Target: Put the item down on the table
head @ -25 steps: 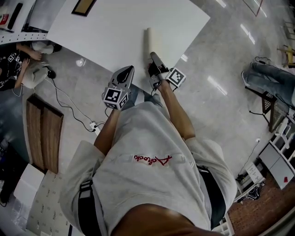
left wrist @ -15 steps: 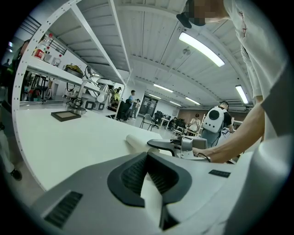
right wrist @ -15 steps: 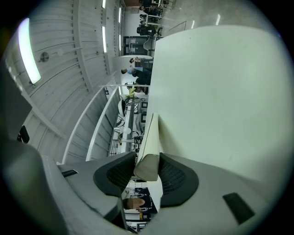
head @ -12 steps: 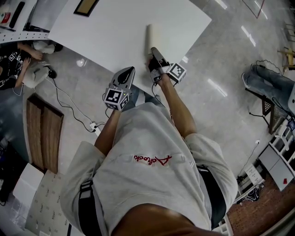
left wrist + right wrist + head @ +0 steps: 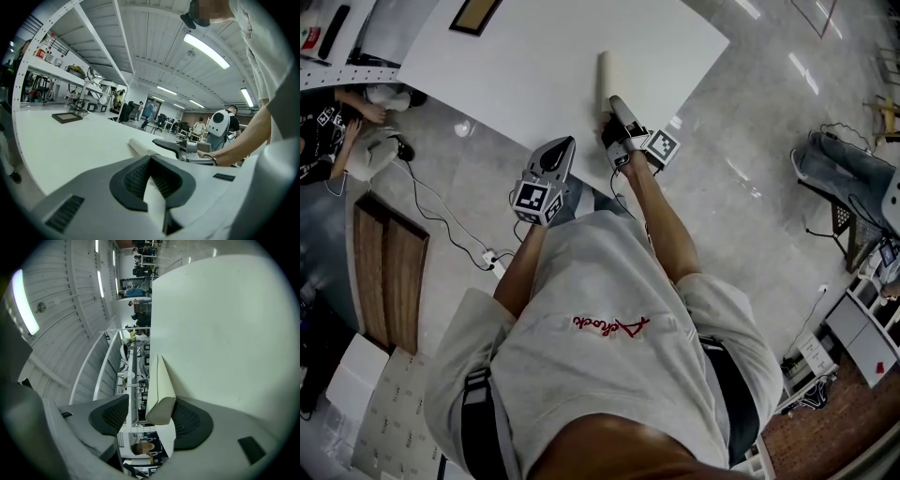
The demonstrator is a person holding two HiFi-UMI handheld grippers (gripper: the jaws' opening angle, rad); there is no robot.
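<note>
A cream-white roll (image 5: pixel 604 80) lies flat on the white table (image 5: pixel 534 56), pointing away from me. My right gripper (image 5: pixel 615 101) is at the roll's near end. In the right gripper view the roll (image 5: pixel 161 390) sits between the jaws, which are opening: it rests by one pad and a gap shows on the other side. My left gripper (image 5: pixel 565 142) hovers at the table's near edge, left of the right one, shut and empty. From the left gripper view (image 5: pixel 150 157) I see the roll (image 5: pixel 140 146) and the right gripper (image 5: pixel 161 142) ahead.
A dark framed tray (image 5: pixel 471 14) sits at the table's far left corner. A person sits on the floor at the left (image 5: pixel 356 131). A cable and power strip (image 5: pixel 492 258) and wooden boards (image 5: pixel 389 272) lie on the floor beside me.
The right gripper has edged slightly forward at the roll's near end. The roll and the left gripper have hardly moved.
</note>
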